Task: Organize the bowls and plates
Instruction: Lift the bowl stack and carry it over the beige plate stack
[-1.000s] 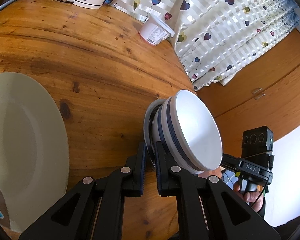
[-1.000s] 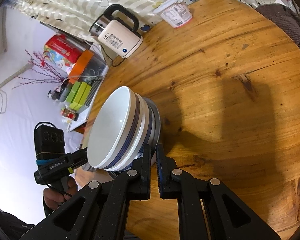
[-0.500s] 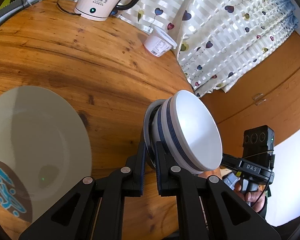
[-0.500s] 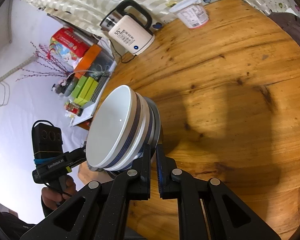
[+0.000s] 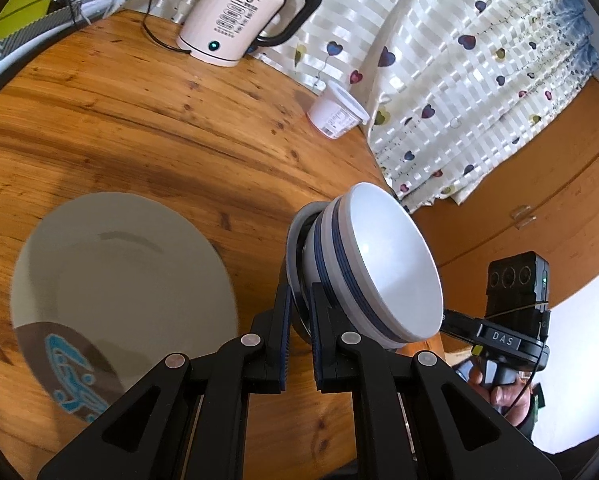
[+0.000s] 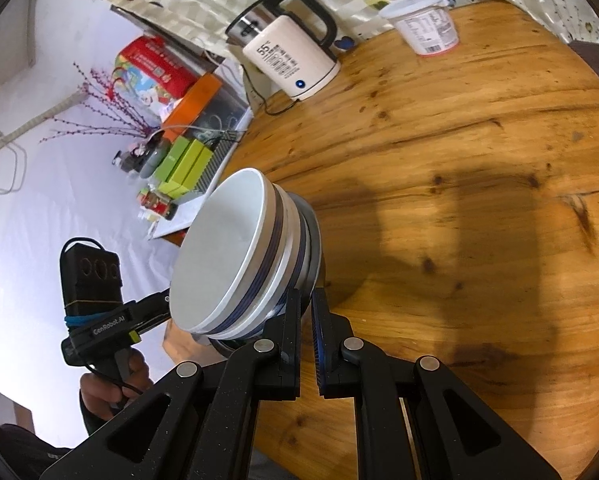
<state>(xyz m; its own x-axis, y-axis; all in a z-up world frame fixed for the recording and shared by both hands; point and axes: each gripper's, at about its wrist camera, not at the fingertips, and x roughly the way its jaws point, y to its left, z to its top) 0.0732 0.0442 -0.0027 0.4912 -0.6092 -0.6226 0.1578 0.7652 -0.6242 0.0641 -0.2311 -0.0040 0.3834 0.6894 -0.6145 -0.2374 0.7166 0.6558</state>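
Note:
Two nested white bowls with blue stripes (image 5: 383,268) (image 6: 227,256) sit on a small grey plate (image 5: 294,236) (image 6: 314,236). The stack hangs in the air above the round wooden table (image 5: 139,132) (image 6: 459,200). My left gripper (image 5: 299,294) is shut on the plate's rim on one side. My right gripper (image 6: 305,298) is shut on the opposite rim; in the left wrist view its fingertips are hidden behind the bowls. A large pale plate (image 5: 119,280) with a brown and blue pattern lies flat on the table, left of the stack.
A cream electric kettle (image 5: 235,20) (image 6: 291,56) with its cord stands at the table's far edge. A lidded yogurt tub (image 5: 337,114) (image 6: 423,24) stands by the heart-print curtain (image 5: 479,80). Boxes and bottles (image 6: 171,160) crowd a shelf beyond the table.
Both grippers have risen and drawn back together with the plate and bowls. In the left wrist view the large plate and the kettle have come further into the picture.

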